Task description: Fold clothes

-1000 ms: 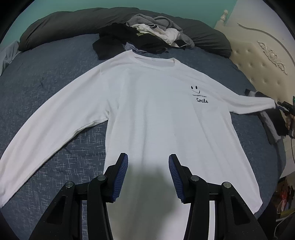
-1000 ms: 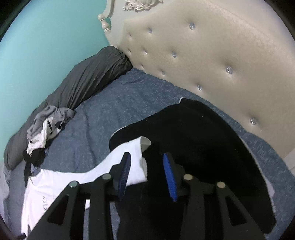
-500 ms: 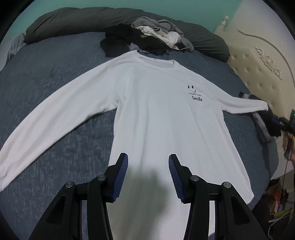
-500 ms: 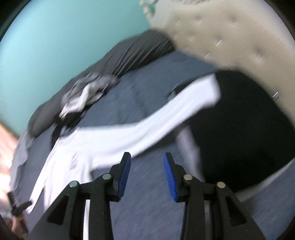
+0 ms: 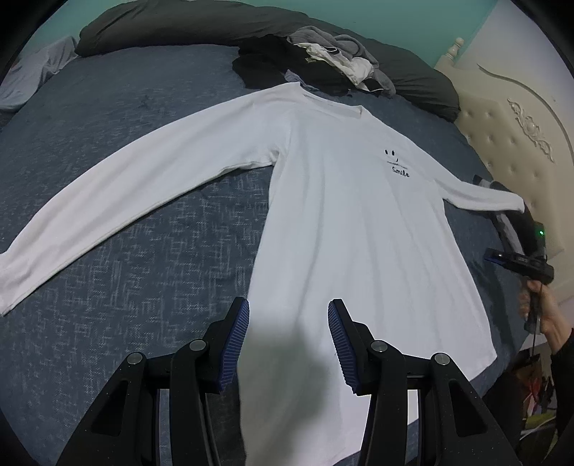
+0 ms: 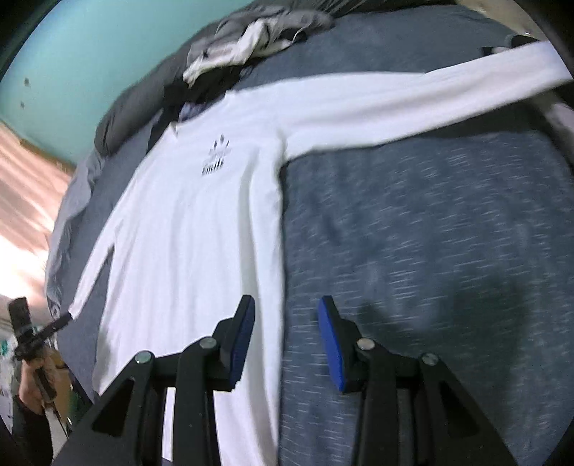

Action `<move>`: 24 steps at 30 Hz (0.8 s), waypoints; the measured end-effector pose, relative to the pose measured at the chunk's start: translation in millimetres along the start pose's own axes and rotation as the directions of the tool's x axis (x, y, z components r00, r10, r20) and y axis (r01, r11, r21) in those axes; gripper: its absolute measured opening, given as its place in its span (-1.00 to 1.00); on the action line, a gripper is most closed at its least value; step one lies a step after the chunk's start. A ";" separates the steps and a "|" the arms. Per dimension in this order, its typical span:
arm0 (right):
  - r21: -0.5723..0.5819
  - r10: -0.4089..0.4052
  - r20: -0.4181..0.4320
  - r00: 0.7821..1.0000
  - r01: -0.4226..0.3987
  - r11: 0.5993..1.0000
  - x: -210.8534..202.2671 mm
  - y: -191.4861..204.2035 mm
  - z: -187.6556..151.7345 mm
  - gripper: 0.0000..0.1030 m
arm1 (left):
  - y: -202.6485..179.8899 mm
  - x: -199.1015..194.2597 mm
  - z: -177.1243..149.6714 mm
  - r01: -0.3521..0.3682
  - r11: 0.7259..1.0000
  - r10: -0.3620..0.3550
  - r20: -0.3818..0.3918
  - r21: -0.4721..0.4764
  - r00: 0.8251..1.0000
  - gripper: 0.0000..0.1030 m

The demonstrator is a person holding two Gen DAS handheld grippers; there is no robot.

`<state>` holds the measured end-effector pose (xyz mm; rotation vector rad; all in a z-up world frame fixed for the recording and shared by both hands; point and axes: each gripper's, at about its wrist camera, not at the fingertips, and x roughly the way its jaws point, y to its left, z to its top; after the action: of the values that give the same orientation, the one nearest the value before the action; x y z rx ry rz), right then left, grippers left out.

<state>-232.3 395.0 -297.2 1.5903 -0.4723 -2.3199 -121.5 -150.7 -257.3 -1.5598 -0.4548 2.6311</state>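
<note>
A white long-sleeve shirt with a small black "Smile" print lies flat, front up, sleeves spread, on the blue bedspread. It also shows in the right wrist view. My left gripper is open and empty, above the shirt's lower hem. My right gripper is open and empty, above the shirt's right side edge near the hem. The right gripper also appears in the left wrist view, off the end of the right sleeve. The left gripper shows at the far left of the right wrist view.
A pile of dark, grey and white clothes lies beyond the collar, against a long dark grey pillow. A cream tufted headboard stands at the right. A black garment lies under the right cuff.
My right gripper has let go of the right cuff and swung back from the headboard side to the shirt's lower right edge. My left gripper has drifted slightly left over the hem.
</note>
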 end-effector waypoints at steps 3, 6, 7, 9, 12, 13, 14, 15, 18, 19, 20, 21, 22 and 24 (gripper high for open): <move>-0.007 -0.033 -0.032 0.999 0.033 0.999 15.8 8.6 -2.2 -0.28 | 5.1 -1.4 -3.5 -0.003 1.000 0.003 -0.003 -0.004 1.000 -0.03; -0.014 -0.049 -0.051 0.998 0.048 0.999 26.1 10.9 -2.7 -0.34 | 11.7 -1.8 -6.7 -0.001 1.000 0.000 -0.003 -0.013 1.000 -0.03; -0.016 -0.053 -0.057 0.997 0.053 0.998 29.4 11.5 -2.9 -0.40 | 14.0 -2.0 -7.2 0.000 1.000 0.000 -0.003 -0.015 1.000 -0.03; -0.020 -0.063 -0.069 0.996 0.061 0.998 35.9 12.6 -3.1 -0.56 | 18.6 -2.5 -8.4 0.002 1.000 -0.002 -0.002 -0.020 1.000 -0.03; -0.027 -0.077 -0.086 0.993 0.075 0.997 45.7 14.3 -3.5 -0.86 | 24.3 -1.5 -9.2 0.003 1.000 -0.003 -0.004 -0.025 1.000 -0.03; -0.029 -0.081 -0.092 0.992 0.079 0.996 48.9 14.9 -3.6 -0.91 | 25.4 -0.9 -9.5 0.003 1.000 -0.003 -0.004 -0.027 1.000 -0.03; -0.032 -0.086 -0.098 0.991 0.083 0.996 52.2 15.4 -3.8 -0.95 | 26.6 -0.3 -9.9 0.003 1.000 -0.003 -0.005 -0.029 1.000 -0.03; -0.033 -0.088 -0.094 0.992 0.085 0.996 51.4 15.1 -4.0 -0.97 | 27.8 0.3 -10.2 0.003 0.999 -0.004 -0.005 -0.032 1.000 -0.03; -0.037 -0.089 -0.072 0.993 0.087 0.996 44.7 13.2 -4.8 -0.98 | 30.0 1.8 -11.3 0.002 0.999 -0.002 -0.007 -0.036 1.000 -0.03; -0.034 -0.090 -0.060 0.994 0.088 0.996 40.4 11.2 -4.7 -0.98 | 30.6 2.6 -11.6 0.002 0.999 -0.003 -0.009 -0.036 1.000 -0.03; -0.024 -0.084 -0.048 0.995 0.083 0.996 35.1 7.7 -4.5 -0.98 | 31.5 3.1 -11.8 0.001 0.999 -0.001 -0.010 -0.038 1.000 -0.03; -0.012 -0.075 -0.035 0.997 0.075 0.997 29.7 3.8 -4.2 -0.99 | 32.5 3.6 -12.0 -0.001 0.999 0.001 -0.011 -0.039 1.000 -0.03; -0.004 -0.074 -0.027 0.997 0.074 0.997 25.2 -0.6 -4.3 -0.99 | 33.2 4.3 -12.1 -0.003 0.999 0.002 -0.013 -0.040 1.000 -0.03; 0.011 -0.079 -0.020 0.997 0.079 0.997 19.0 -10.0 -4.9 -0.99 | 34.6 5.7 -12.3 -0.006 0.999 0.005 -0.016 -0.042 1.000 -0.03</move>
<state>-234.9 395.7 -319.0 1.6641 -0.4262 -2.3609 -109.9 -179.9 -277.2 -1.5943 -0.5095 2.6284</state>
